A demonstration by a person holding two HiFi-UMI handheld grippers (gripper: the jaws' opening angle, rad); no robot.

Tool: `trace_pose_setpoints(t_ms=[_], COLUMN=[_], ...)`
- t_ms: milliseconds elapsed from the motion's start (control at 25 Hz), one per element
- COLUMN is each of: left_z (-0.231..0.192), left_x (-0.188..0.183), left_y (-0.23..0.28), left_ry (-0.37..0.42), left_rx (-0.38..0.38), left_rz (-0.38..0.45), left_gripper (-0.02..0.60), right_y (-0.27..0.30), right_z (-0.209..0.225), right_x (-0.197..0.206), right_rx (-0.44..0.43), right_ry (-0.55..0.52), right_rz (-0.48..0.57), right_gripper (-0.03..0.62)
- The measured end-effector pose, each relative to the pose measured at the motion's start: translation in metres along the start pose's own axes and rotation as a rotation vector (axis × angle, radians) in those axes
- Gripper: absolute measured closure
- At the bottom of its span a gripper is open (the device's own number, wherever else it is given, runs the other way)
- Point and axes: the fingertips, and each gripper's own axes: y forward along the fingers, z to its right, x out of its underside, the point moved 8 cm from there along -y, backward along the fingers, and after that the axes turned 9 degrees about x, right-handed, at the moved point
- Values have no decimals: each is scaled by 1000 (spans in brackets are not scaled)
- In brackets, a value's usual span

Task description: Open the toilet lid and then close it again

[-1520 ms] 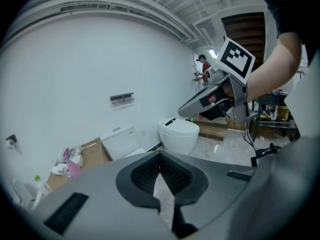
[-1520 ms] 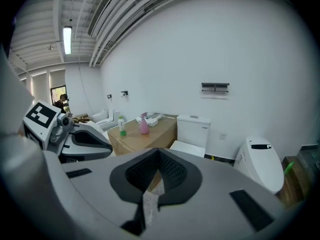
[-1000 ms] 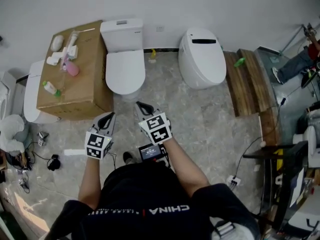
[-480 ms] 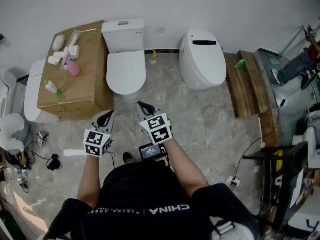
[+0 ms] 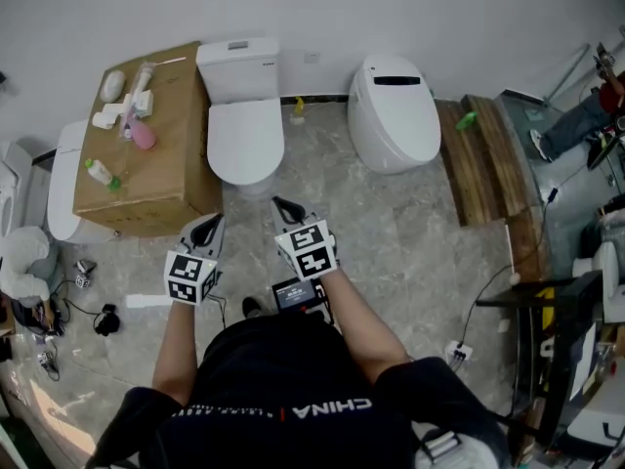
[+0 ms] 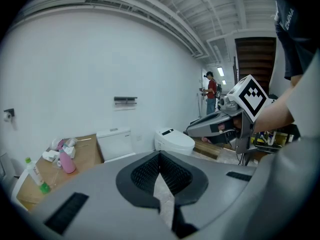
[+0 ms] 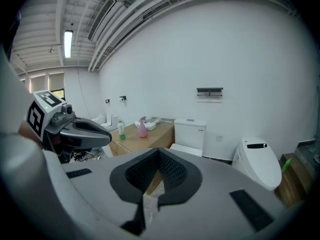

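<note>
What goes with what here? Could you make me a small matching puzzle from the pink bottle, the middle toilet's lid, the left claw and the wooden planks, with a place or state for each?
Things:
1. pink bottle
2. lid
3. left claw
4. planks

Places or states:
A. down, closed
B. on the box
C. right of the oval toilet in the head view
D. pinched shut in mid-air, holding nothing

Pairs: 1-B, 2-A, 3-D, 4-C
</note>
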Motion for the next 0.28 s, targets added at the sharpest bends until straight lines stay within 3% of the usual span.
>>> trace_pose_setpoints(t_ms=[280], left_z=[4], left_x=[1], left_y=[0], left_ry=[12], left_rx=[7], left_rz=[4], left_gripper=[572], right_y=[-3], right_z=[-1], right_x=[2], right_rx=[1], right_ry=[4], right_rz=[-3], right_gripper=[582])
